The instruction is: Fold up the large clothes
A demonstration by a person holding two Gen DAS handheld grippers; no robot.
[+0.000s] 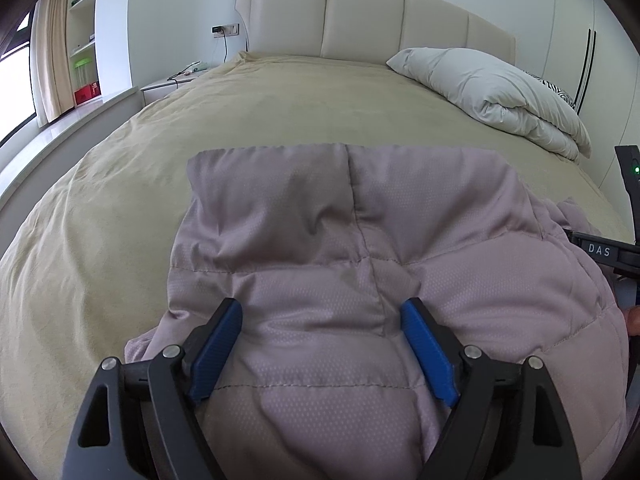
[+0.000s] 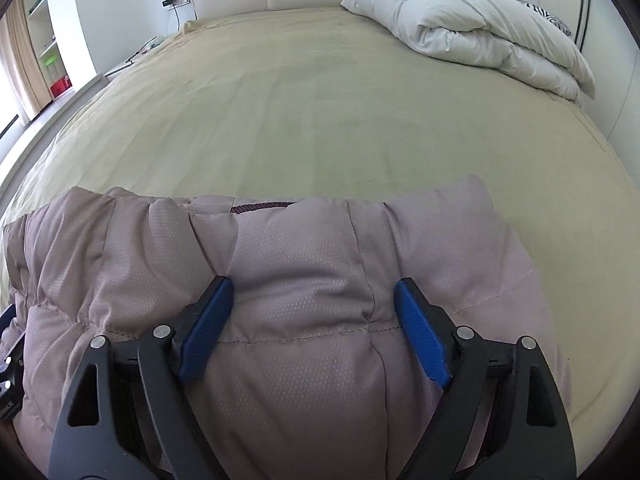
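Observation:
A mauve quilted puffer jacket (image 1: 320, 264) lies on the near part of a bed, folded into a thick bundle. It also fills the lower part of the right wrist view (image 2: 304, 280). My left gripper (image 1: 322, 320) is open, its blue fingers (image 1: 218, 344) spread wide and resting over the jacket. My right gripper (image 2: 312, 300) is open too, its blue fingers (image 2: 420, 336) spread over the jacket's right side. Neither holds fabric. Part of the right gripper shows at the right edge of the left wrist view (image 1: 612, 252).
The bed has a tan cover (image 1: 240, 120) and a cream padded headboard (image 1: 360, 12). A folded white duvet (image 2: 472, 24) lies at the far right. A white nightstand with cables (image 1: 176, 80) and a window ledge (image 1: 60, 136) stand on the left.

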